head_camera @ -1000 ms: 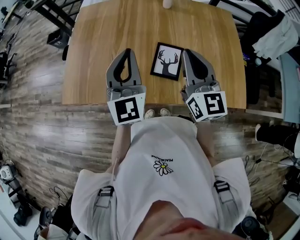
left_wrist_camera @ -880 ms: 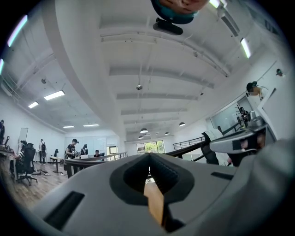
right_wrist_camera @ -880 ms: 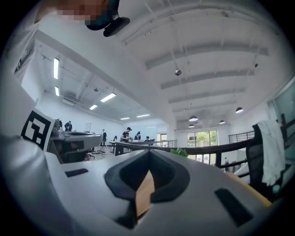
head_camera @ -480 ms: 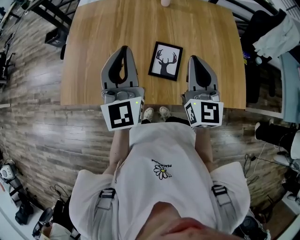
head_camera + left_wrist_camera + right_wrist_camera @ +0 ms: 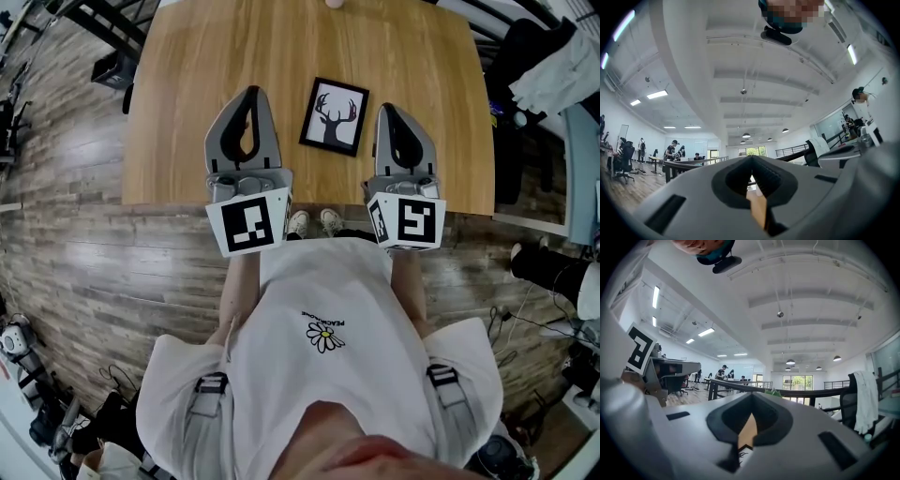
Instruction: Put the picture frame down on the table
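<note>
**Frame lies flat on the table, both claws empty**

The left gripper (image 5: pixel 247 94) hovers over the near part of the table (image 5: pixel 187 66), its jaws closed tip to tip with nothing between them. Just right of it, between the two tools and touching neither, the picture frame (image 5: pixel 334 116) with its deer print lies flat on the wood, a little askew. The right gripper (image 5: pixel 390 109) hangs just beside the frame's right edge, jaws likewise pressed together and empty.

By the look of it, the putting-down step is done. What remains is at most drawing both tools back toward the body without nudging the frame.

Nothing blocks that. A small pale object (image 5: pixel 333 4) sits at the table's far edge, well apart. A white garment (image 5: pixel 562 75) hangs off to the right beyond the table.
</note>
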`<state>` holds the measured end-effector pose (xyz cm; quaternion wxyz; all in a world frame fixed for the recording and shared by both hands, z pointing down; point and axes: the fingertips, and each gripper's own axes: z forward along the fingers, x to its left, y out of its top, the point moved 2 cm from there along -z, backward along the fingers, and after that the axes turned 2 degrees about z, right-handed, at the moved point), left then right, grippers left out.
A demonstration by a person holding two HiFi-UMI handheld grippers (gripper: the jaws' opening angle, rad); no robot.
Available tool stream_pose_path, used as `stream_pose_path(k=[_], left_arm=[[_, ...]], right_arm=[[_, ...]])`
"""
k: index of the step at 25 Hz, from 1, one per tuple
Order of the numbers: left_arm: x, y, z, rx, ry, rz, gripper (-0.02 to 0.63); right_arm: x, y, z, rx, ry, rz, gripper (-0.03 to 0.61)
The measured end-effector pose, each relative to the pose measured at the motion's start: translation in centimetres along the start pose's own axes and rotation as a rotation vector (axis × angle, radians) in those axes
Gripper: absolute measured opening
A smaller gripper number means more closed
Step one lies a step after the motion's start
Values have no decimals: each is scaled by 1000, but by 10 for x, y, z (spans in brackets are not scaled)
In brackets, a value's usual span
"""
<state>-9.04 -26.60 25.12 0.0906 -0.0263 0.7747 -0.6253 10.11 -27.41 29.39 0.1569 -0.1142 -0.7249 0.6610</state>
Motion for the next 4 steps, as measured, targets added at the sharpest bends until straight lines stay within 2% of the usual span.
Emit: stream_pose_path(k=[4], left_arm=[[1, -1, -3, 1, -2, 1, 17]], right_arm=[[4, 3, 0, -13, 0, 4, 9]])
